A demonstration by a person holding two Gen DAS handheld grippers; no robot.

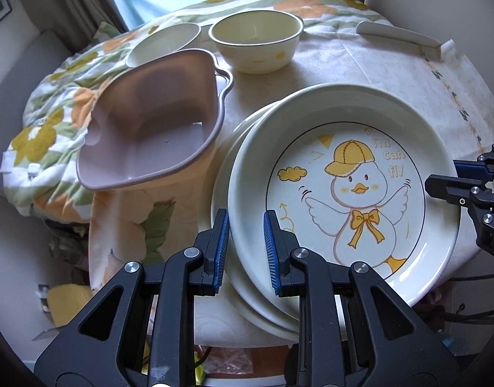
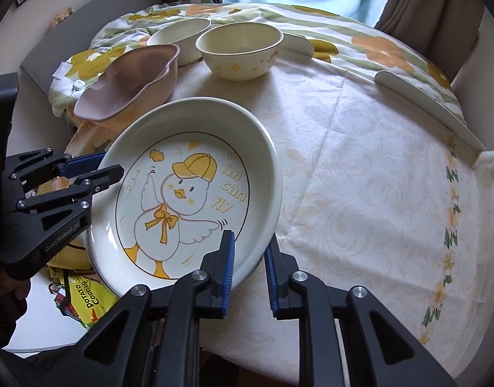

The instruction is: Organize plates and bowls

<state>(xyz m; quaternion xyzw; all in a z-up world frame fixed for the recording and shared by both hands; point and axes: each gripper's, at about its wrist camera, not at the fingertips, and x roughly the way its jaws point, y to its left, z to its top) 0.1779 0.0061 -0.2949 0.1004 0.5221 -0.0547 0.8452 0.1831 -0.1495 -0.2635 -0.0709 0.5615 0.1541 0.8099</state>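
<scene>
The duck plate (image 1: pixel 343 187) is straddled at its rim by both grippers, so that it can be carried level from two opposite edges. The left gripper (image 1: pixel 246 248) is seen with its jaws apart, one blue pad outside the rim and one inside, at roughly 7 o'clock on the plate in the left wrist view; whether the pads press the rim cannot be told. The right gripper (image 2: pixel 249 266) is likewise spread, the rim passing between its pads at about 5 o'clock in the right wrist view; no clamping is visible. A second plate (image 1: pixel 227 225) is seen directly beneath the duck plate, offset toward 8 o'clock, which suggests that stacking is under way and that the upper plate is not yet centred. The pink basin (image 1: pixel 150 122) is tilted on the floral quilt (image 1: pixel 37 135) at 10 o'clock from the plates. The cream bowl (image 1: pixel 256 45) stands upright on the tablecloth (image 2: pixel 359 167) at 12 o'clock, and a white ribbed bowl (image 1: pixel 164 43) lies just beside it, probably left for later nesting.
</scene>
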